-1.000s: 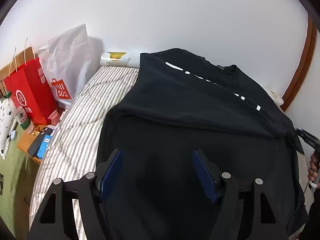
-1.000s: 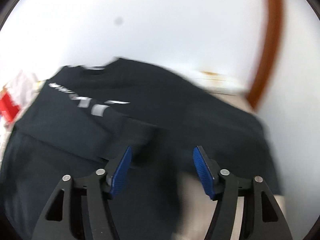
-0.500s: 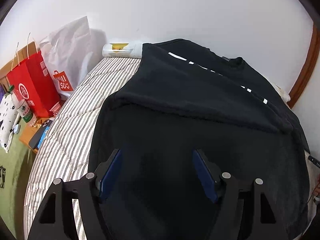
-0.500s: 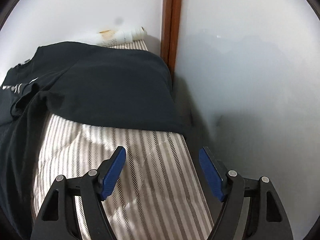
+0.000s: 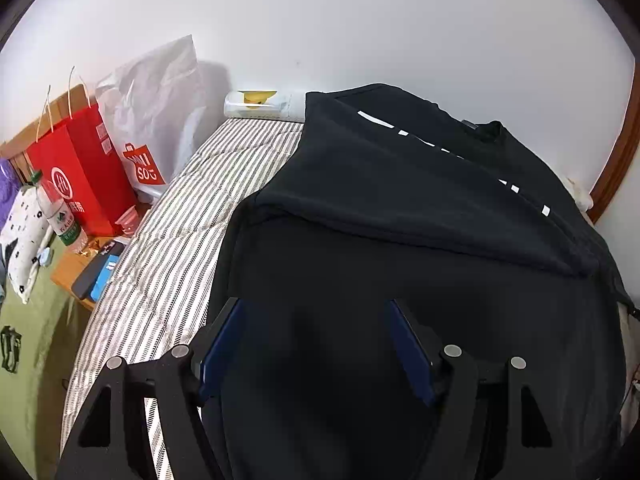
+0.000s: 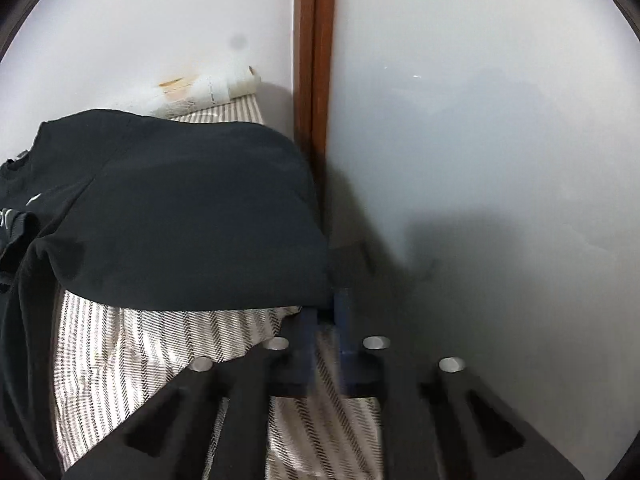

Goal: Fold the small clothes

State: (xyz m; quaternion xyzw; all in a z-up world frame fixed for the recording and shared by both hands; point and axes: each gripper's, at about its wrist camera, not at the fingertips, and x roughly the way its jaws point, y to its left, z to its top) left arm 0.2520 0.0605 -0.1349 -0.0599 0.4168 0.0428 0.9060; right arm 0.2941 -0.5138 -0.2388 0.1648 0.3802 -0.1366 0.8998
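Jaws of the right gripper (image 6: 326, 320) pinch the black shirt (image 6: 192, 216) sleeve's wall-side corner; left gripper (image 5: 316, 344) jaws gape.

Both wrist views over black shirt (image 5: 400, 208)

Home bedroom. Striped quilted bedding (image 5: 168, 248) is covering a bed pushed against a white wall (image 5: 360, 20), with a brown door frame (image 6: 314, 52) standing at the corner. Shopping bags, a red paper one (image 5: 86, 168) and a white plastic one (image 5: 154, 108), are sitting beside the bed, near a water bottle (image 5: 60, 216) on a low wooden stand (image 5: 70, 272).
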